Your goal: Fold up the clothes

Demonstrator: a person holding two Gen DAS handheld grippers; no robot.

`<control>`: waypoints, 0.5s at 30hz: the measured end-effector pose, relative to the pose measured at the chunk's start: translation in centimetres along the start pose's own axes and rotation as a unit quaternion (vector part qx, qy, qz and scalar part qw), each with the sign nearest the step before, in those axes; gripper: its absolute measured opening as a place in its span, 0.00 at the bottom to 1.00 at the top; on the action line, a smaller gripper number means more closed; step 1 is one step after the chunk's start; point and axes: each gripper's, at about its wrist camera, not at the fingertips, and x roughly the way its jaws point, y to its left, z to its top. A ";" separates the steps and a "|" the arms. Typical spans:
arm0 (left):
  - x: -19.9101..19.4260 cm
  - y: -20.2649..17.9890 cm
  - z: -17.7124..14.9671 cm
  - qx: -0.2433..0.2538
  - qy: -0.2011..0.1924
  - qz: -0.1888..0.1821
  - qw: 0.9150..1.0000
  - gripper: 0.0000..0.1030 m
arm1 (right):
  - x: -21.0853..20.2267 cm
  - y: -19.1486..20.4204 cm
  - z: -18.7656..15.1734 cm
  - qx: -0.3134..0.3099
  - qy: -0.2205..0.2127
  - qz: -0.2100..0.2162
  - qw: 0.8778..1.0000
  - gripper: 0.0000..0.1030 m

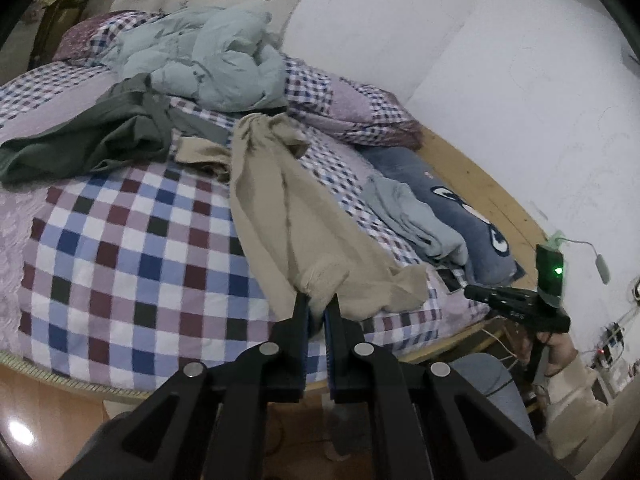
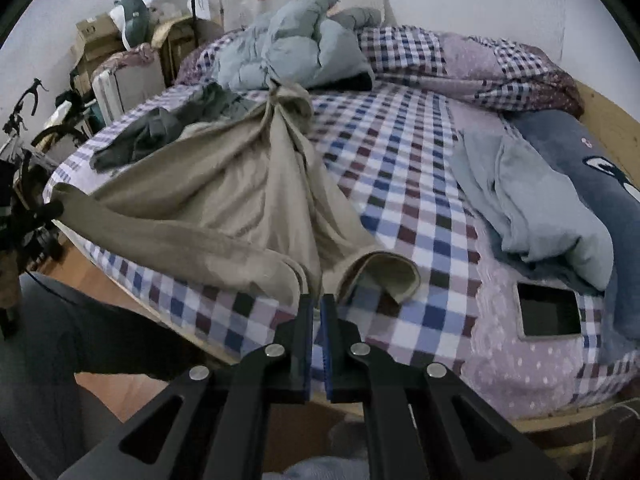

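Dim, flat, cool light across the bed [image 1: 120,240], shadows soft; bright glare spot on the floor [image 1: 20,436] below it; fisheye bends the edges, corners black.

Beige garment's [image 2: 224,184] gripped hem hidden between the pads; phone's [image 2: 548,314] far edge under grey-blue cloth [image 2: 536,208]

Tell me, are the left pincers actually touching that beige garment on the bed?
Touching. The left wrist view shows the left gripper shut on a bunched end of the beige garment, the cloth pinched between its pads.
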 end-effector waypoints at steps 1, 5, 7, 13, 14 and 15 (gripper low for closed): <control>-0.2 0.1 0.0 -0.002 -0.004 0.001 1.000 0.10 | -0.1 -0.1 0.0 0.000 0.001 0.001 1.000 0.03; -1.5 0.2 -0.1 -0.008 -0.026 -0.022 0.999 0.33 | -0.1 0.2 0.7 0.006 -0.008 0.006 1.000 0.05; -2.4 0.2 -0.2 -0.012 -0.038 -0.040 0.998 0.46 | 0.2 0.6 1.5 0.009 -0.014 0.008 1.000 0.05; -3.7 0.5 0.3 -0.027 -0.065 -0.055 0.996 0.71 | 1.7 1.9 4.9 0.020 -0.046 0.028 0.998 0.06; -3.6 0.7 0.6 -0.030 -0.068 -0.051 0.996 0.73 | 2.1 2.1 5.7 0.023 -0.052 0.031 0.998 0.06; -3.5 0.8 0.8 -0.033 -0.070 -0.047 0.996 0.75 | 2.4 2.3 6.4 0.026 -0.059 0.035 0.997 0.09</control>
